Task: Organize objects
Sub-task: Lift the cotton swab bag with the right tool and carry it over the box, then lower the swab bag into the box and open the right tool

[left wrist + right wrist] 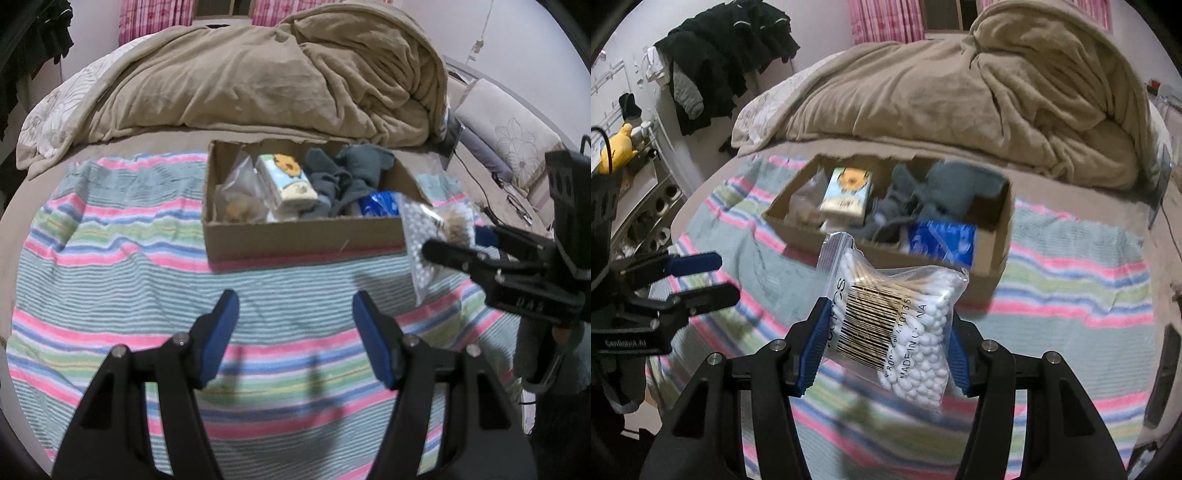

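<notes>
The swab bag (pixel 897 325) is covering part of the box's (pixel 993 254) near wall in the right wrist view, and its label print is blurring (only "MADE IN" reads clearly). In the left wrist view, motion is smearing the clear packet (pixel 238 192) in the box, so its contents are staying unreadable. The socks (pixel 343 173) are hiding part of the blue pack (pixel 380 203).

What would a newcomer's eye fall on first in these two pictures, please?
First, the clear bag of cotton swabs, gripped in the right tongs and held above the striped towel, just short of the cardboard box. Next, that open box in the middle of the bed, holding grey socks, a small tissue pack and a blue packet. The left tongs are open and hold nothing.
</notes>
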A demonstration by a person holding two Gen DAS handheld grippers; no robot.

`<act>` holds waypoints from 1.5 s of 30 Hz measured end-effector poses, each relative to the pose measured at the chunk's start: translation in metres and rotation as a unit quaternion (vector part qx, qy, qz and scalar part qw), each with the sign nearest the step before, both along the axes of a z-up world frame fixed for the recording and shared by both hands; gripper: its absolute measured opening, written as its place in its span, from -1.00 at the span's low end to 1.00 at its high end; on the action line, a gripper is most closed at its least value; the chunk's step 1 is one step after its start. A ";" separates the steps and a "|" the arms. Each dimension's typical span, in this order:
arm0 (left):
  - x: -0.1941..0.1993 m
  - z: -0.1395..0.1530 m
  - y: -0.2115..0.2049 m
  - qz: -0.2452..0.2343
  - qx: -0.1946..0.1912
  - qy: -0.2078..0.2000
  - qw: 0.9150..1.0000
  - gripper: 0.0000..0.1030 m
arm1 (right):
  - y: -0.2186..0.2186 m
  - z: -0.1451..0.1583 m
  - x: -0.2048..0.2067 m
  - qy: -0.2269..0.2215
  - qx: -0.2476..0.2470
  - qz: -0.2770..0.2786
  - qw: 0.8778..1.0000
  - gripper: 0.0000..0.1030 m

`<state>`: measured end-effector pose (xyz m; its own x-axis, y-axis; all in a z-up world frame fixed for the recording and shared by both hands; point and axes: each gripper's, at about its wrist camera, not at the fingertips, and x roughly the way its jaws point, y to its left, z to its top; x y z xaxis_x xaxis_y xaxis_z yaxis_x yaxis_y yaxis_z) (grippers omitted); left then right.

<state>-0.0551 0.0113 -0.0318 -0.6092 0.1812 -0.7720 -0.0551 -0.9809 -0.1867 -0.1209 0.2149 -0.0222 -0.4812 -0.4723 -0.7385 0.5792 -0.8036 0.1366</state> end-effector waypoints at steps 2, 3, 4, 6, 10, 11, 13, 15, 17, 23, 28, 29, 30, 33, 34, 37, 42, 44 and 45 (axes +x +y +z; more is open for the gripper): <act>-0.006 0.000 -0.001 0.002 0.000 0.000 1.000 0.27 | 0.001 0.003 -0.006 0.004 -0.002 -0.002 1.000 0.16; -0.008 -0.001 -0.002 0.001 0.000 0.001 1.000 0.27 | 0.002 0.005 -0.010 0.007 -0.004 -0.004 1.000 0.16; -0.011 -0.001 -0.003 0.002 -0.001 0.002 1.000 0.27 | 0.002 0.006 -0.013 0.008 -0.006 -0.005 1.000 0.16; -0.018 -0.001 -0.005 0.002 0.000 0.005 1.000 0.27 | 0.002 0.007 -0.019 0.010 -0.009 -0.008 1.000 0.16; -0.032 -0.001 -0.008 0.001 0.001 0.011 1.000 0.27 | 0.002 0.008 -0.032 0.012 -0.011 -0.012 1.000 0.16; -0.036 0.000 -0.008 0.001 0.000 0.013 1.000 0.27 | 0.002 0.009 -0.037 0.013 -0.012 -0.015 1.000 0.16; -0.043 0.001 -0.008 0.000 0.000 0.017 1.000 0.27 | 0.002 0.011 -0.043 0.016 -0.013 -0.017 1.000 0.16; -0.051 0.001 -0.008 0.000 -0.001 0.020 1.000 0.27 | 0.001 0.012 -0.051 0.020 -0.013 -0.020 1.000 0.16; -0.057 0.002 -0.008 0.001 -0.001 0.023 1.000 0.27 | 0.000 0.014 -0.059 0.024 -0.013 -0.022 0.999 0.16; -0.071 0.000 -0.010 0.002 -0.006 0.025 1.000 0.27 | -0.004 0.011 -0.080 0.028 -0.012 -0.023 0.999 0.16; -0.078 -0.004 -0.014 0.005 -0.004 0.024 1.000 0.27 | -0.012 0.004 -0.091 0.025 -0.006 -0.017 1.000 0.16; -0.079 -0.004 -0.014 0.006 -0.003 0.023 1.000 0.27 | -0.013 0.001 -0.092 0.024 -0.003 -0.016 1.000 0.16; -0.080 -0.005 -0.015 0.006 -0.003 0.022 1.000 0.27 | -0.015 -0.001 -0.093 0.022 -0.001 -0.016 1.000 0.16; -0.081 -0.008 -0.015 0.007 -0.003 0.019 1.000 0.27 | -0.018 -0.012 -0.094 0.012 0.005 -0.014 1.000 0.16; -0.082 -0.009 -0.015 0.007 -0.002 0.017 1.000 0.27 | -0.018 -0.017 -0.095 0.008 0.008 -0.015 1.000 0.16; -0.083 -0.011 -0.015 0.008 -0.001 0.015 1.000 0.27 | -0.018 -0.028 -0.097 -0.002 0.018 -0.020 1.000 0.16; -0.082 -0.014 -0.016 0.013 0.001 0.011 1.000 0.27 | -0.018 -0.037 -0.094 -0.001 0.025 -0.025 0.999 0.17; -0.080 -0.014 -0.016 0.014 -0.001 0.011 1.000 0.27 | -0.018 -0.037 -0.094 -0.001 0.026 -0.027 0.999 0.17; -0.079 -0.014 -0.016 0.015 -0.003 0.011 1.000 0.27 | -0.018 -0.037 -0.094 0.000 0.026 -0.028 0.999 0.17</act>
